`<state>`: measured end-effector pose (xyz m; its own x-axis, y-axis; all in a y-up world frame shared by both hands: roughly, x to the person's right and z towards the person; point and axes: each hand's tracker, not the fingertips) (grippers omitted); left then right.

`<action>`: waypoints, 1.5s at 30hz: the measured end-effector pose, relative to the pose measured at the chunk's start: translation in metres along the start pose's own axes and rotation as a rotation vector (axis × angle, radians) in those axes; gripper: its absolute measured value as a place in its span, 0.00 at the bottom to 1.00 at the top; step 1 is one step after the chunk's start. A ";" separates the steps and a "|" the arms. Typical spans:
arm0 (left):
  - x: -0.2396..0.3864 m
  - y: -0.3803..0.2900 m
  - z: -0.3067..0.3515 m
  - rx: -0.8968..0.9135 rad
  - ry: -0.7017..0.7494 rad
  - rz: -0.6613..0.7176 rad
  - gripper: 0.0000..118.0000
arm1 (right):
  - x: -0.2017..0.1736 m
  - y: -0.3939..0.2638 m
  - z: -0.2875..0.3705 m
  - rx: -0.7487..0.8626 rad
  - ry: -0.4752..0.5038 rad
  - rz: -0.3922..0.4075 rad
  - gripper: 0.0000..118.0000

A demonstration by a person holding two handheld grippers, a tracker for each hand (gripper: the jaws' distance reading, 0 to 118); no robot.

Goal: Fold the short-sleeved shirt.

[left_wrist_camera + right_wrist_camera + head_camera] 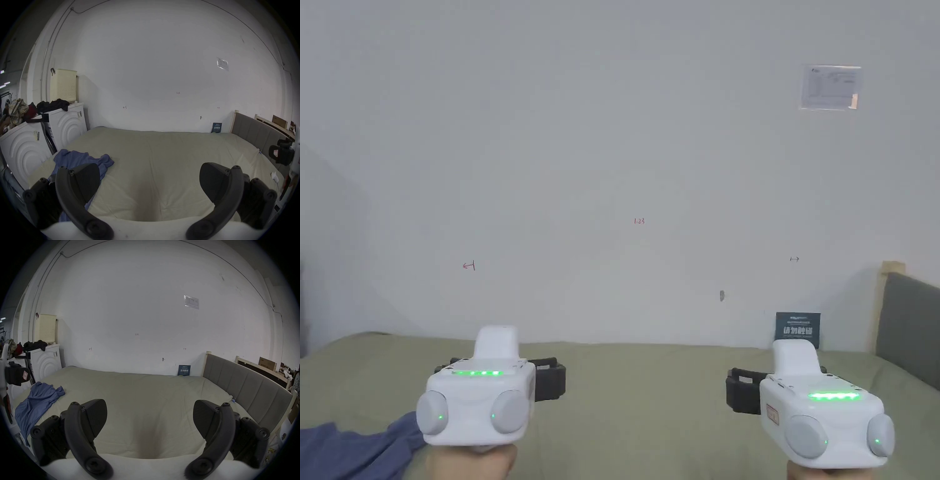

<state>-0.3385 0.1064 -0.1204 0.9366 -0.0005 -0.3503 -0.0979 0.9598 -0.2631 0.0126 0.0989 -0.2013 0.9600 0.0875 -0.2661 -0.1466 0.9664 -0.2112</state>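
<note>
A blue short-sleeved shirt lies crumpled at the left edge of the bed; the left gripper view shows the shirt ahead-left, the right gripper view shows the shirt far left. My left gripper hovers above the pale green sheet, jaws wide apart, nothing between them. My right gripper is held level over the bed's middle-right, also open and empty. In the head view the left gripper and the right gripper point toward the wall, side by side.
A white wall stands behind the bed. A grey padded headboard runs along the right. White appliances piled with clothes and a cream basket stand at the left. A small dark sign leans on the wall.
</note>
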 end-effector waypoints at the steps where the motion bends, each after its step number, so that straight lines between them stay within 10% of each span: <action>1: 0.002 0.000 -0.002 0.000 0.006 -0.016 1.00 | -0.001 0.001 -0.001 -0.002 -0.006 -0.005 0.92; 18: 0.010 0.004 0.008 0.032 0.083 -0.019 1.00 | -0.004 0.015 0.005 0.024 -0.087 0.002 0.92; 20: 0.011 0.001 0.014 0.045 0.099 -0.051 0.74 | -0.004 0.014 0.007 0.031 -0.138 -0.011 0.60; 21: 0.012 0.000 0.017 0.058 0.085 -0.086 0.25 | -0.005 0.014 0.009 0.032 -0.130 -0.011 0.14; 22: 0.013 -0.002 0.019 0.081 0.076 -0.133 0.00 | -0.002 0.011 0.006 0.046 -0.104 -0.009 0.00; 26: 0.005 0.006 0.017 0.004 -0.027 0.015 0.00 | 0.004 0.006 -0.007 -0.078 0.059 -0.057 0.00; 29: -0.005 -0.002 0.006 0.019 0.040 0.026 0.00 | -0.008 -0.004 -0.004 -0.028 -0.001 0.056 0.00; 36: -0.039 -0.008 0.010 -0.019 0.069 0.008 0.00 | -0.042 0.004 -0.005 -0.035 0.092 0.029 0.00; 45: -0.170 -0.044 0.058 -0.075 0.321 0.070 0.00 | -0.186 -0.005 -0.041 -0.082 0.345 0.048 0.00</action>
<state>-0.4740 0.0805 0.0035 0.7745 -0.0349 -0.6316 -0.1938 0.9374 -0.2894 -0.1749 0.0677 -0.1890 0.8164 0.0321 -0.5767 -0.2217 0.9394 -0.2614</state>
